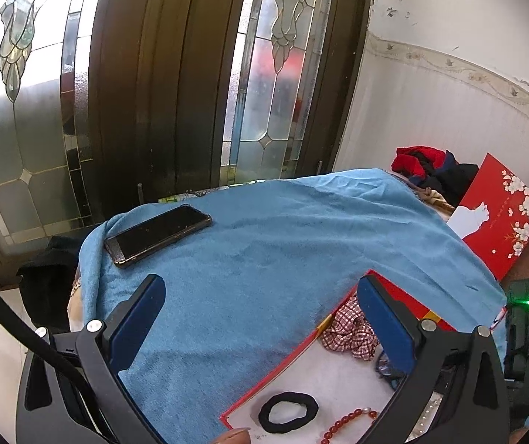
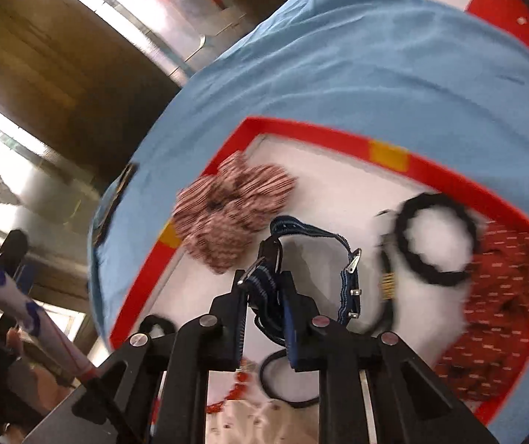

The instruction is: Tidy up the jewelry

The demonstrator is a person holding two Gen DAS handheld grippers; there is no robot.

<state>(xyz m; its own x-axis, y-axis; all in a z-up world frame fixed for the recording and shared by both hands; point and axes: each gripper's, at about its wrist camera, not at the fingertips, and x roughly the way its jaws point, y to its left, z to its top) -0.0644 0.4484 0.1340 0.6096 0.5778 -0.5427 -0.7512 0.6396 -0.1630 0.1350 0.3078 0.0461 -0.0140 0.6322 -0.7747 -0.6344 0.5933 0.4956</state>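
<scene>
Blur smears tray; right jaws clench blue strap, left jaws released.

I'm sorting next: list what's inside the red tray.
In the red tray: checked scrunchie, black hair ring, red scrunchie, red beads, and a blue strap gripped by the right gripper. Its near end is hidden behind the grippers.

My left wrist camera looks forward and a bit down over the blue towel toward the glass door. My right wrist camera tips down more steeply, close over the red box. Both see the checked scrunchie: lower right in the left view, middle in the right.
</scene>
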